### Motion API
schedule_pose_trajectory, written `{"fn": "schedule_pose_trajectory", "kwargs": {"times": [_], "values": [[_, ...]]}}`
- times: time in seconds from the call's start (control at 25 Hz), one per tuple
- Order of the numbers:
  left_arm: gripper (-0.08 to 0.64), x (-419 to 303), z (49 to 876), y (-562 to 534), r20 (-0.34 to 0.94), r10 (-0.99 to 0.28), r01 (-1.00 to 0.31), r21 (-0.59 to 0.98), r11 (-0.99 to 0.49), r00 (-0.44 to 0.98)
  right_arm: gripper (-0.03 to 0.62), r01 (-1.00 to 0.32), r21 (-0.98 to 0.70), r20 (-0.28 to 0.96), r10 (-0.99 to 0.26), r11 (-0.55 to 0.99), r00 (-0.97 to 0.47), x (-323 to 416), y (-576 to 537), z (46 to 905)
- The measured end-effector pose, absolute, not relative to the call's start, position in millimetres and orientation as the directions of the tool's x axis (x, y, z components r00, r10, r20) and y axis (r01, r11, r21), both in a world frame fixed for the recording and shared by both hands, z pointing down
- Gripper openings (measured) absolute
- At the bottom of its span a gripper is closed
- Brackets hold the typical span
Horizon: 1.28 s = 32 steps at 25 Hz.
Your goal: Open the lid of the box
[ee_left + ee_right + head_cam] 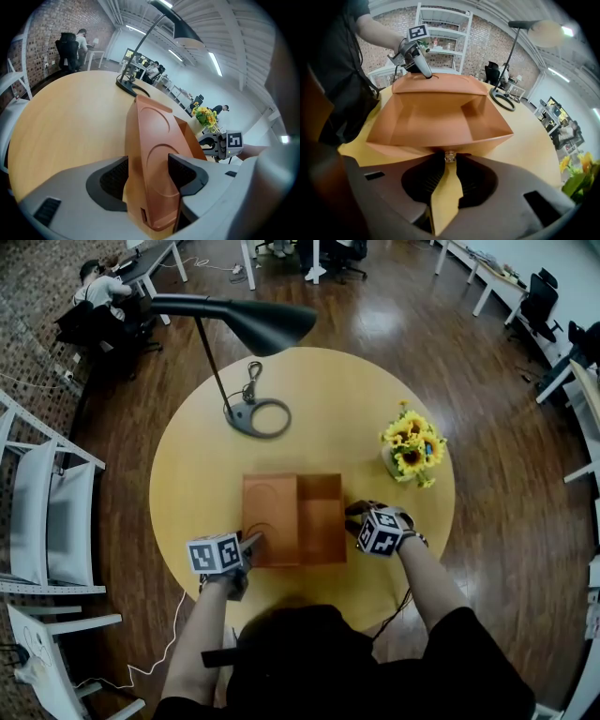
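The brown box (pixel 322 518) stands open in the middle of the round yellow table (pixel 187 484). Its lid (pixel 270 519) is swung over to the left of the box body. My left gripper (pixel 253 542) is at the lid's near left corner. In the left gripper view the lid (pixel 154 136) stands edgewise between the pads, and the gripper (pixel 150 178) is shut on it. My right gripper (pixel 354 517) is against the box's right wall. In the right gripper view it (pixel 450 158) pinches a small metal clasp (pixel 450 155) on that wall, with the empty box interior (pixel 436 119) beyond.
A black desk lamp (pixel 258 324) arches over the table's far left, its ring base (pixel 260 417) behind the box. A vase of sunflowers (pixel 412 448) stands at the right rear. White chairs (pixel 47 521) stand left of the table. People sit at far desks.
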<state>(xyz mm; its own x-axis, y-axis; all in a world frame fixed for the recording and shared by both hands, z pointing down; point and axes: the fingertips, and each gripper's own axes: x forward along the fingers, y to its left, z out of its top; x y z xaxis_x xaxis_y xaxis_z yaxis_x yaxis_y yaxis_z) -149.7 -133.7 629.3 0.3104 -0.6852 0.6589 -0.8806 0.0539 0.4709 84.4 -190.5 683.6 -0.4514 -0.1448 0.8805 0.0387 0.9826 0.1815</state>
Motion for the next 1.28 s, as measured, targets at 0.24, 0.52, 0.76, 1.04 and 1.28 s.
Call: {"fn": "schedule_pose_trajectory", "kwargs": {"times": [0.24,0.52,0.76,1.04,1.28], "values": [[0.259,-150.2,627.9,-135.1,0.642,-0.708,-0.893,0.448,0.037,0.293,0.14,-0.111,0.149,0.868,-0.184,0.983,-0.461,99.8,-188.8,683.8],[0.255,-150.7,634.6,-133.2,0.583,-0.771,-0.912,0.411,0.01,0.255,0.141,-0.462,0.086,0.663,-0.397,0.883,-0.634,121.6,-200.4,615.0],[0.213,-162.3,632.5,-131.9,0.488,-0.83,-0.859,0.511,0.021,0.27,0.141,-0.636,-0.315,0.315,-0.554,0.705,-0.771,123.2,-178.6,526.3],[0.097,-199.3,559.8,-115.1,0.188,-0.948,-0.772,0.63,-0.083,0.256,0.14,-0.625,-0.51,0.079,-0.691,0.591,-0.718,142.9,-165.1,465.6],[0.078,-213.9,490.2,-77.2,-0.043,-0.976,-0.762,0.618,-0.196,0.216,0.14,-0.658,-0.489,-0.006,-0.756,0.573,-0.654,158.9,-135.5,431.8]]}}
